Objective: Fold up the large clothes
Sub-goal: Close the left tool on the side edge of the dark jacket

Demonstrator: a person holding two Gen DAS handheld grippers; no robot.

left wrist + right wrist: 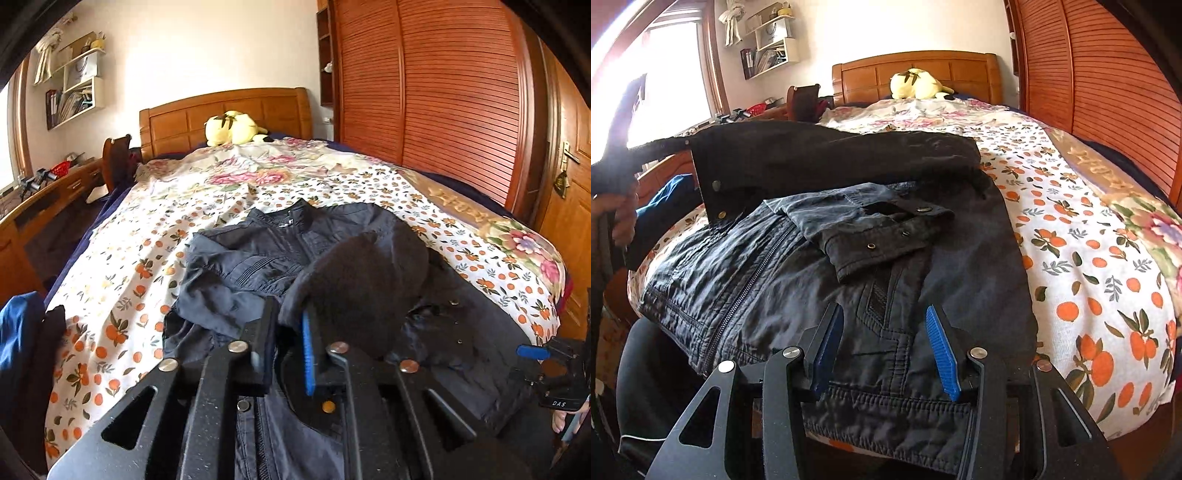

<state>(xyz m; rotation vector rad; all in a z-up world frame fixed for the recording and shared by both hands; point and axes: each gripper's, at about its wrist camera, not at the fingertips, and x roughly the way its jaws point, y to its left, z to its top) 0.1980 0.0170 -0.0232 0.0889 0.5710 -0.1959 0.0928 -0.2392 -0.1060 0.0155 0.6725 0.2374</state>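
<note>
A dark navy jacket (pixel 255 258) lies on the floral bedspread (pixel 122 266), collar toward the headboard. My left gripper (pixel 291 343) is shut on a dark fleece-lined flap of the jacket (pixel 362 291) and holds it lifted over the body. In the right wrist view the jacket (pixel 768 280) lies with its zipper running up the front, and a sleeve cuff (pixel 886 236) with snaps is folded across it. My right gripper (pixel 882 350) is open, its blue pads either side of the hem, just above the cloth. The lifted flap (pixel 831 151) stretches across behind.
A yellow plush toy (pixel 232 127) sits by the wooden headboard (pixel 225 110). A slatted wooden wardrobe (pixel 436 92) stands right of the bed. A desk (pixel 44 199) and a chair are at the left. A blue garment (pixel 18 325) hangs at the bed's near left.
</note>
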